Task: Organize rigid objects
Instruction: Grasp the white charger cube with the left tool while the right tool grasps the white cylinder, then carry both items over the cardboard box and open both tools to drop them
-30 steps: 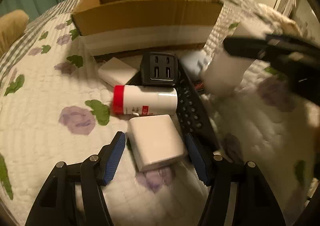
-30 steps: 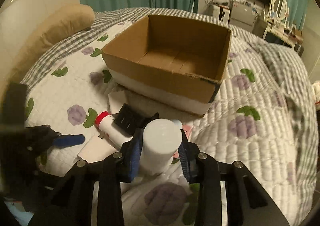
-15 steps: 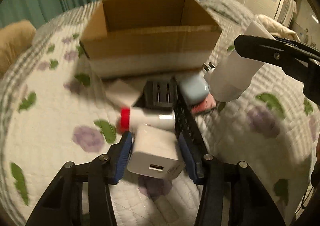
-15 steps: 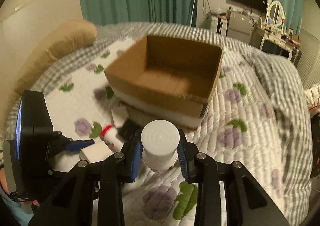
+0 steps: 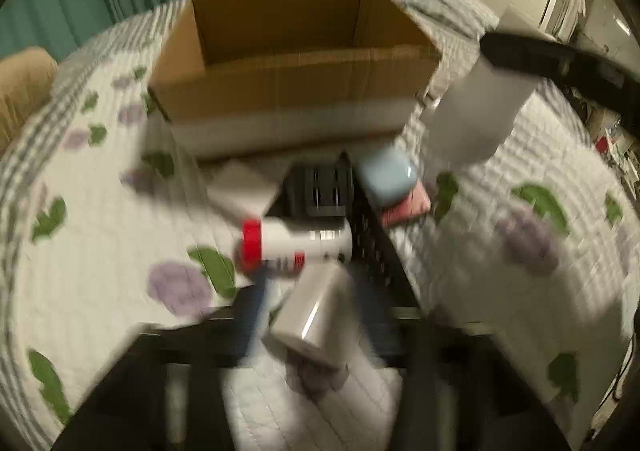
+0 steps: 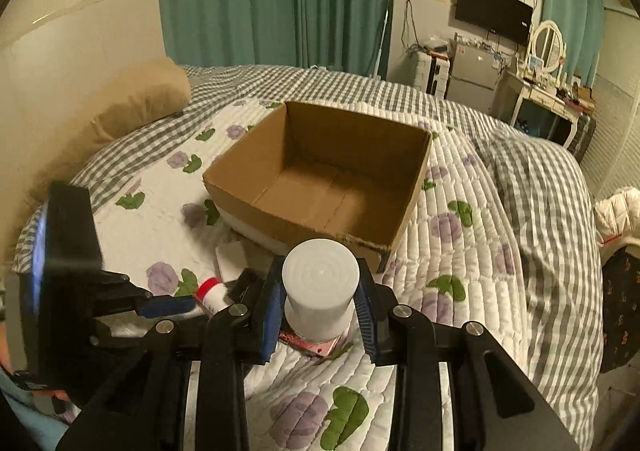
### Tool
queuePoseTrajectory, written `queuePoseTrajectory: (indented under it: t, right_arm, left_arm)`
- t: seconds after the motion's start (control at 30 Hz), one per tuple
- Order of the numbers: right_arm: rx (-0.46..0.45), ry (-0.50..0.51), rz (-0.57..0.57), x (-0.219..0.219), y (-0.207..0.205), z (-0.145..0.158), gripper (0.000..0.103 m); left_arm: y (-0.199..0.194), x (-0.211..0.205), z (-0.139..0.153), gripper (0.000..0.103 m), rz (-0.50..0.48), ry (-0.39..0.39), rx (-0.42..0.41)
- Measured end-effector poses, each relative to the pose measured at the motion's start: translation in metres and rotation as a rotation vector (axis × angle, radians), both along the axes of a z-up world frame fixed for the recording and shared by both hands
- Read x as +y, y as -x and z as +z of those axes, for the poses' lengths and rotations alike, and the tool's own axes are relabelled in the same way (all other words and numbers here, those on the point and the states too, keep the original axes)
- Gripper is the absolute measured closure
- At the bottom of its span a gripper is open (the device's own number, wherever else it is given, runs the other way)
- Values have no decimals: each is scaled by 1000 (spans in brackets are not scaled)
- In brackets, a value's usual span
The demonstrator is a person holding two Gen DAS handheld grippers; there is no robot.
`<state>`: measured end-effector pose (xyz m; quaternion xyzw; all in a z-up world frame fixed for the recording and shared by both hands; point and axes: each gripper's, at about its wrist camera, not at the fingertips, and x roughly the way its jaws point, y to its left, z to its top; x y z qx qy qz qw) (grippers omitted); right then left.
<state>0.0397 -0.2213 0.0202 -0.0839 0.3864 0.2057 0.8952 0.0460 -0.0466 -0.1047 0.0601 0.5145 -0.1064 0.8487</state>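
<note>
An open, empty cardboard box [image 6: 332,187] stands on the quilted bed; it also shows in the left wrist view [image 5: 288,63]. My right gripper [image 6: 320,311] is shut on a white cylindrical jar [image 6: 320,291], held above the bed in front of the box; the jar shows blurred in the left wrist view [image 5: 476,119]. My left gripper [image 5: 312,315] is shut on a white charger block [image 5: 316,315], lifted and tilted, blurred by motion. On the bed lie a red-capped white bottle [image 5: 296,243], a black power adapter [image 5: 320,191], a pale blue case [image 5: 384,179] and a white block [image 5: 240,187].
A long black perforated item [image 5: 376,251] lies beside the bottle, a pink packet [image 5: 404,207] under the blue case. A tan pillow [image 6: 136,103] lies at the bed's far left. Furniture and a dresser [image 6: 536,99] stand beyond the bed.
My left gripper has closed on the white charger block and lifted it, tilting it. My right gripper has raised the white jar higher, toward the box.
</note>
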Motion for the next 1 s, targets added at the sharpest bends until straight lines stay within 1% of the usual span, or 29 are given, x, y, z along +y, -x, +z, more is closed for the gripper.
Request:
queuePoseTrajectory:
  t: [0.07,0.1,0.13,0.2,0.23,0.3,0.33,0.4,0.43,0.5,0.6,0.67,0.73,0.8,0.83,0.93,0.97,1.0]
  right_arm:
    - [3,3,-2,-1,0,-2,71]
    - [4,2,-2,-2,0,-3,71]
    - [6,-1,-4,-3,0,-4,71]
    - [10,-5,-5,-4,0,-5,71]
    - [10,-5,-5,-4,0,-5,71]
    - [11,-5,-1,-5,1,-5,71]
    - [9,-6,0,-5,1,-4,71]
    - [5,-10,-3,-6,1,-2,71]
    - [3,-12,-5,-6,1,-2,71]
    - [1,-12,-7,-6,1,0,71]
    - [-2,-12,-6,-6,2,2,71]
    - [0,-12,-7,-6,2,1,71]
    - [2,-12,-10,-7,2,1,71]
    - [-2,-11,-13,-8,2,3,71]
    - [-11,-13,-15,-9,3,5,71]
    - [-46,-19,-8,-10,2,21,71]
    - [-56,-22,-6,-11,0,26,71]
    - [-77,-26,-2,-11,-2,37,71]
  left_arm:
    - [6,-3,-6,43,-15,0,13]
    - [7,-5,-12,43,-28,-7,31]
    - [7,-6,-16,43,-27,-18,30]
    - [6,-7,-21,51,-23,-49,24]
    - [6,-5,-20,53,-20,-37,21]
    - [6,1,-11,64,-15,7,5]
    - [6,2,-8,67,-18,17,-2]
    - [8,1,0,74,-44,39,-13]
    - [8,-1,1,74,-50,44,-12]
    - [12,-7,2,75,-62,25,-24]
    - [15,-12,4,75,-84,41,-22]
    - [15,-21,-3,75,-111,-3,-25]
    - [14,-24,-3,75,-110,-11,-29]
    - [11,-21,7,75,-81,11,-42]
    - [12,-19,14,75,-73,15,-62]
    - [12,-13,52,75,-56,-1,-170]
    - [10,-12,65,75,-53,1,-196]
    - [6,-8,83,75,-44,8,-231]
